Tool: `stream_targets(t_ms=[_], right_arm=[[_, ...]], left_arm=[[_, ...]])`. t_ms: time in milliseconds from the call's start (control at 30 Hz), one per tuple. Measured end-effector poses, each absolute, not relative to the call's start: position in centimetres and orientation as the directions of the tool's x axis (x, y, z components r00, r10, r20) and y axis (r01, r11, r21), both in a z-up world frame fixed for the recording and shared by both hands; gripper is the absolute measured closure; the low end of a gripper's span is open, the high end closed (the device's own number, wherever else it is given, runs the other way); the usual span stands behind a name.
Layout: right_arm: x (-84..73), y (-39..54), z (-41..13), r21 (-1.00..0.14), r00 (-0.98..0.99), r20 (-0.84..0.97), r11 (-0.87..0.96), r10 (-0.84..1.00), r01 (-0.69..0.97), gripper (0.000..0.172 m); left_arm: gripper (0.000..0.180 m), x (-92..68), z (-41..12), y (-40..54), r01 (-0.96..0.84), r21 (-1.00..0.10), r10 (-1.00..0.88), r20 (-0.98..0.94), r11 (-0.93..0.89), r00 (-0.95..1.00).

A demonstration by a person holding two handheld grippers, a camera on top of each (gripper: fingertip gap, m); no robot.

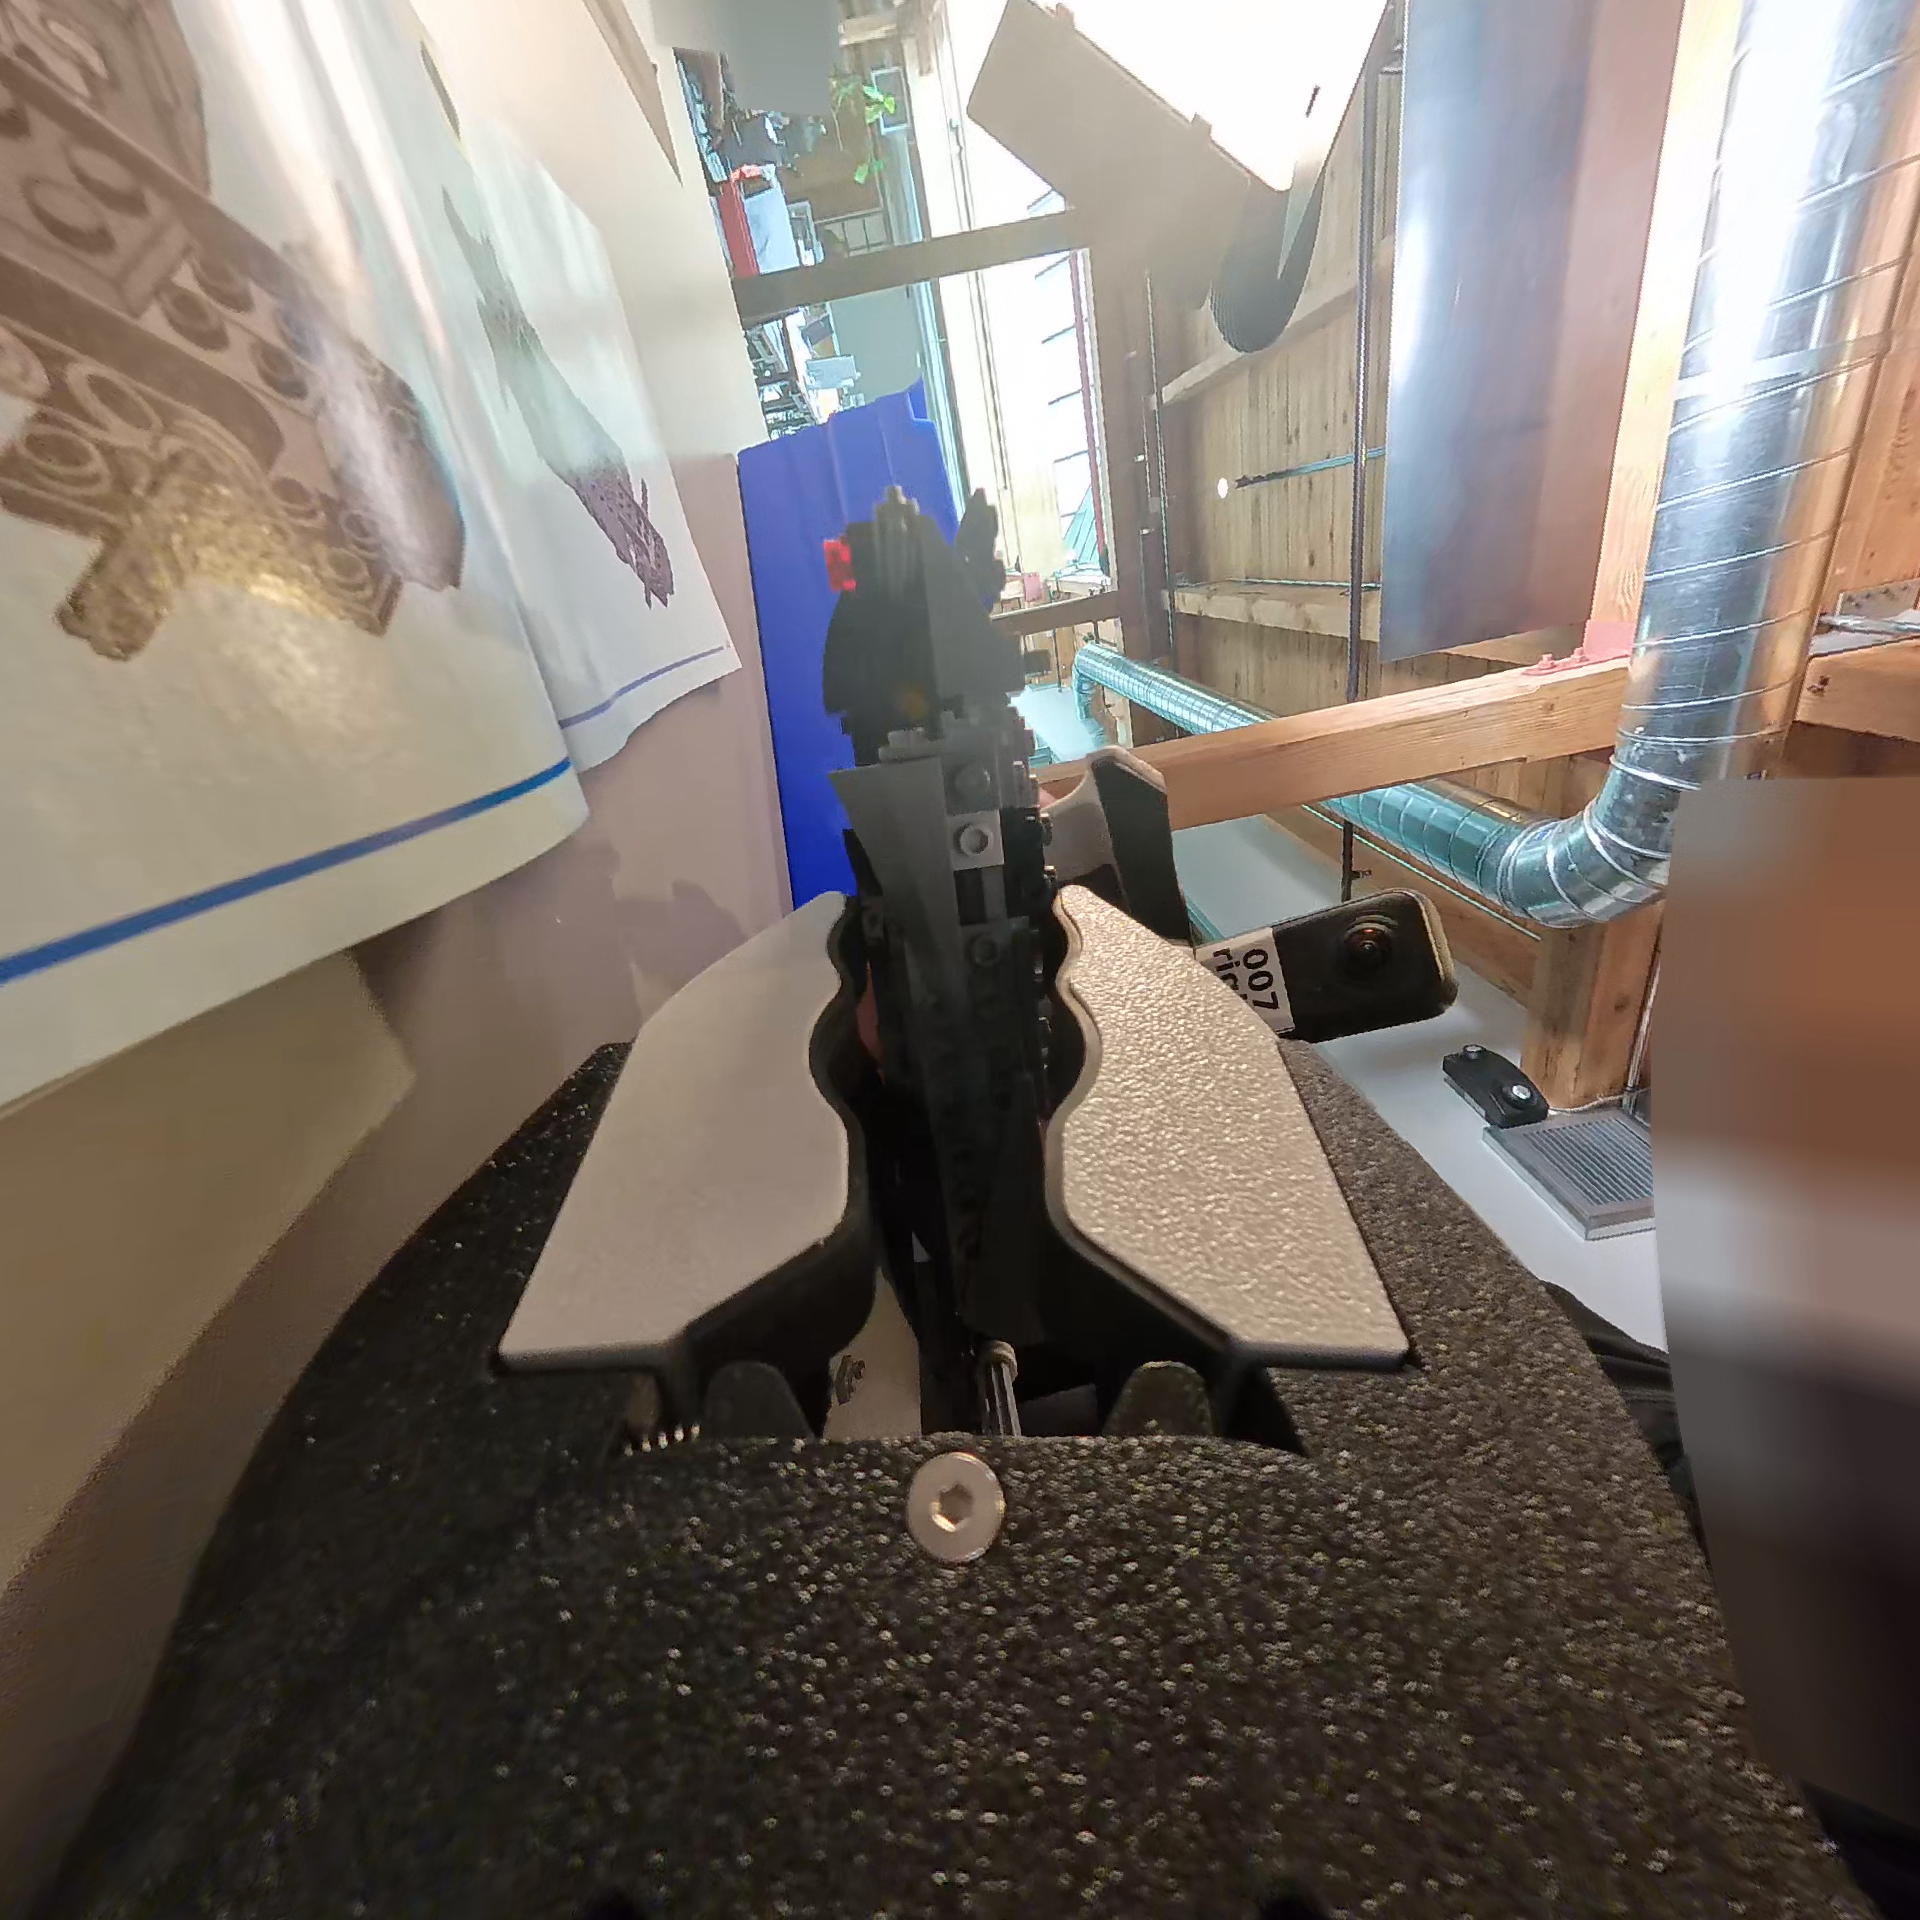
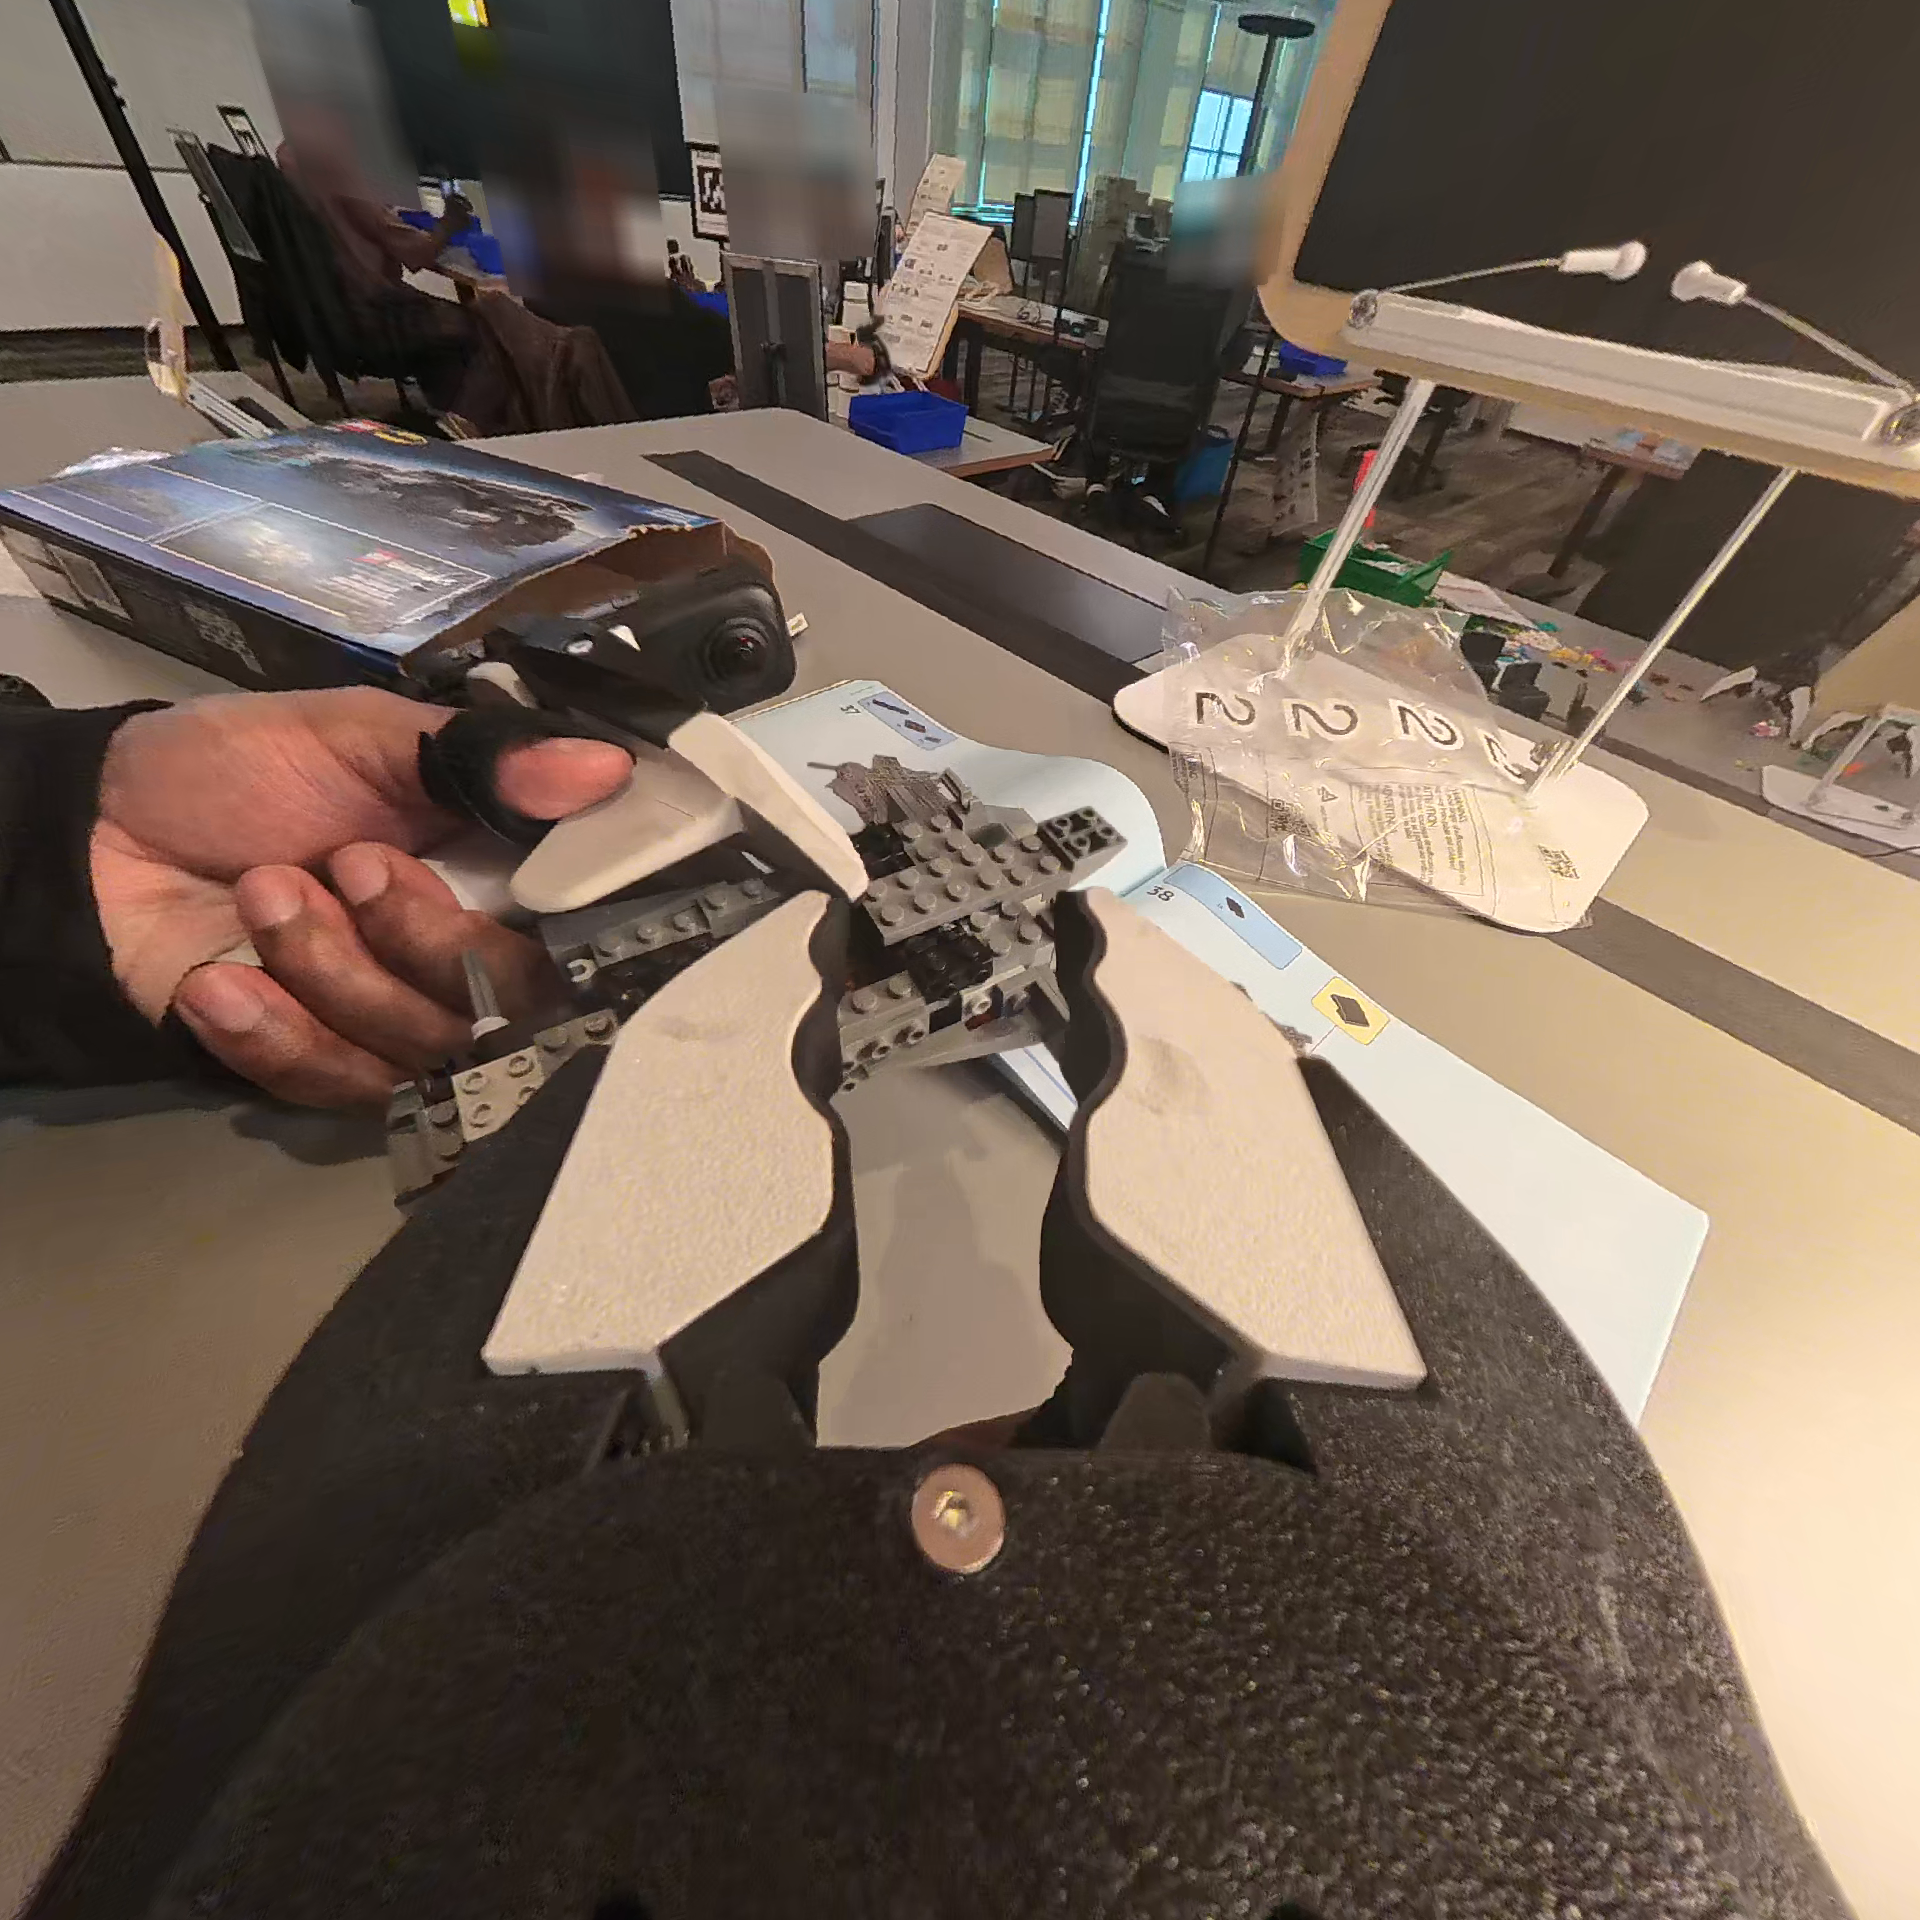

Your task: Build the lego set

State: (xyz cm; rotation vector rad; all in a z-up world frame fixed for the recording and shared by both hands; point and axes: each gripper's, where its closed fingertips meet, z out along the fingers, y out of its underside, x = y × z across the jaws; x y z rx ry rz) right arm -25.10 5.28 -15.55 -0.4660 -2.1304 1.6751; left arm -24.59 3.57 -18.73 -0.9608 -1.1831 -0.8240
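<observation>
Left gripper (image 1: 951, 935) clamped on the grey and black brick model (image 1: 940, 883), pads pressed to both sides. Held above the open instruction booklet (image 2: 1226, 935) on the table (image 2: 1714, 1039). Right gripper (image 2: 945, 925) set around the model's far end, jaws apart; contact impossible to tell. Nearby: a torn blue box (image 2: 312, 540) and a clear plastic bag (image 2: 1371, 748).
</observation>
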Motion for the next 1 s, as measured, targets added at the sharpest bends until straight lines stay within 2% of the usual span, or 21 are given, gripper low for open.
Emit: stream_targets(t_ms=[233, 400, 1000], right_arm=[[-24.2, 4.7, -16.3, -0.928, -0.870, 0.248, 0.362, 0.426, -0.087, 0.136], [-23.9, 4.7, -16.4, -0.920, -0.882, 0.249, 0.383, 0.401, -0.086, 0.143], [-23.2, 5.0, -17.8, -0.861, -0.897, 0.289, 0.500, 0.335, -0.091, 0.147]], left_arm=[[0.148, -24.1, -18.9, 3.9, 0.925, -0.132, -0.056, 0.985, 0.356, 0.162], [0.148, -23.7, -19.1, 4.1, 0.936, -0.123, -0.052, 0.988, 0.331, 0.148], [0.148, -22.4, -19.5, 5.5, 0.958, -0.147, -0.011, 0.988, 0.245, 0.154]])
